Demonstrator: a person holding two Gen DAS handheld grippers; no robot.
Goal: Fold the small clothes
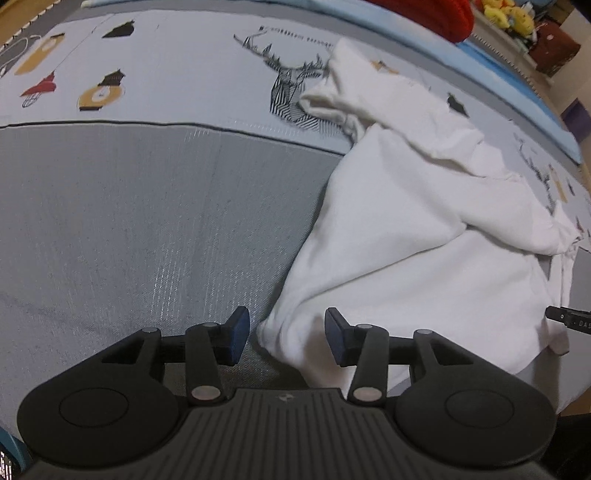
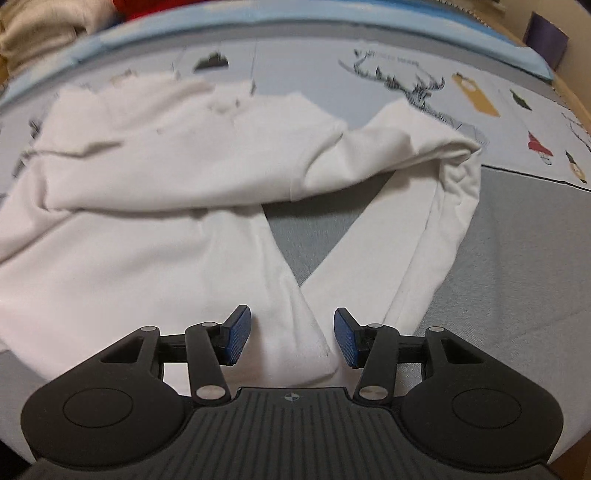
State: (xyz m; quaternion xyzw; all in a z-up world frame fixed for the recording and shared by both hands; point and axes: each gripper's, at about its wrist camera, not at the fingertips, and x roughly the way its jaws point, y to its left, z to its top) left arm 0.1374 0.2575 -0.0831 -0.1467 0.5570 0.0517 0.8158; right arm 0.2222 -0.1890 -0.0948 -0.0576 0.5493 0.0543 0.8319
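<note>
A white long-sleeved garment (image 1: 424, 229) lies crumpled on the grey printed bed cover (image 1: 147, 206). My left gripper (image 1: 286, 338) is open, its blue pads on either side of the garment's near left corner. In the right wrist view the garment (image 2: 147, 177) spreads left, with one sleeve (image 2: 399, 206) bent back toward me and crossing the hem. My right gripper (image 2: 291, 341) is open, with the pads either side of that crossing point of cloth. The right gripper's tip (image 1: 569, 319) shows at the right edge of the left wrist view.
The cover has a light panel printed with deer (image 1: 295, 88) and lamps (image 1: 99, 96). A blue border (image 1: 406, 26) runs along the far edge. A red item (image 1: 454, 18) and yellow toys (image 1: 506, 14) sit beyond it. Beige cloth (image 2: 40, 26) lies at the far left.
</note>
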